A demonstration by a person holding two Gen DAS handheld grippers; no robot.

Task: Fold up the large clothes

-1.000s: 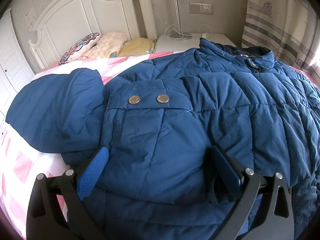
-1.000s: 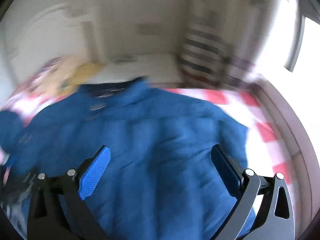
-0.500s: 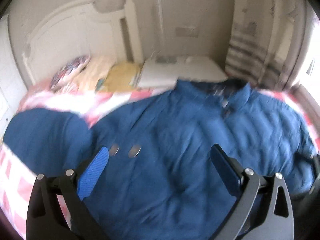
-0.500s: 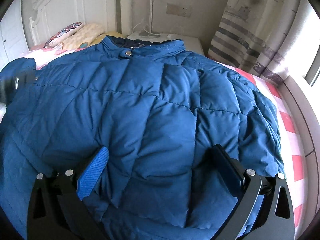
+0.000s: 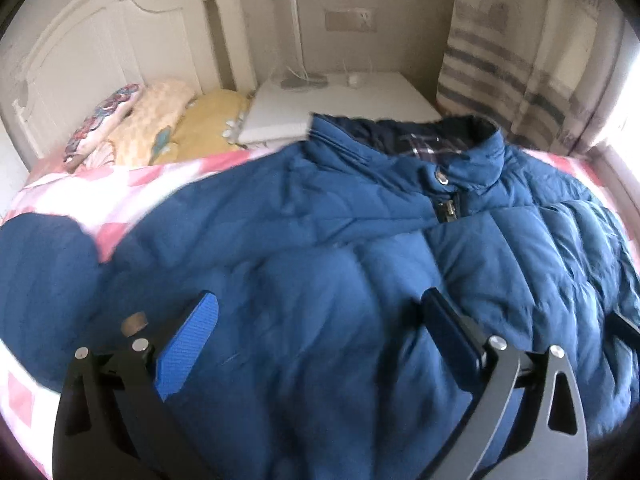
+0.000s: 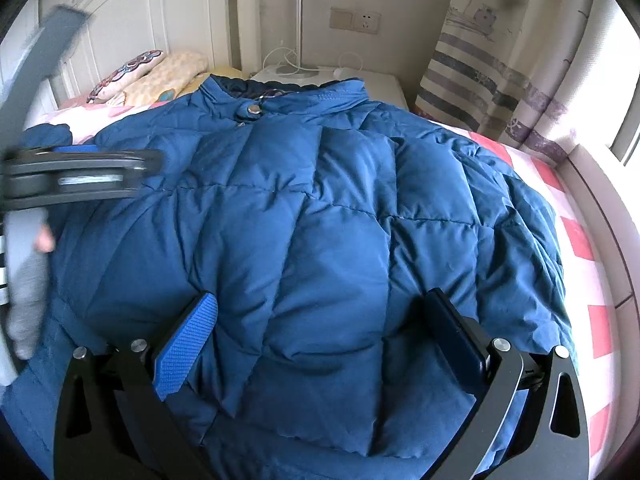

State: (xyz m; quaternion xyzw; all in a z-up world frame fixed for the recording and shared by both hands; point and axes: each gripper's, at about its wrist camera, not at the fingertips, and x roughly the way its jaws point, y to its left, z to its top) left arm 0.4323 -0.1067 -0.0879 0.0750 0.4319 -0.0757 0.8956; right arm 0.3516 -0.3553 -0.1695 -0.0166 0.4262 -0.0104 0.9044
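A large blue quilted jacket (image 5: 360,248) lies front up on the bed, collar toward the headboard. It fills the right wrist view (image 6: 320,220) too. One sleeve (image 5: 44,280) lies out to the left. My left gripper (image 5: 320,344) is open and empty, just above the jacket's lower front. My right gripper (image 6: 320,344) is open and empty over the jacket's lower right part. The left gripper also shows blurred at the left edge of the right wrist view (image 6: 80,172), held by a hand.
The bed has a pink and white checked sheet (image 6: 576,240). Pillows (image 5: 152,128) lie by the white headboard (image 5: 100,48). A white nightstand (image 5: 340,100) with a lamp stands beyond the collar. A striped curtain (image 6: 500,80) hangs at the right.
My left gripper has lifted off the sleeve cuff and swung right toward the jacket's middle. My right gripper has settled over the jacket's lower front. Both stay open.
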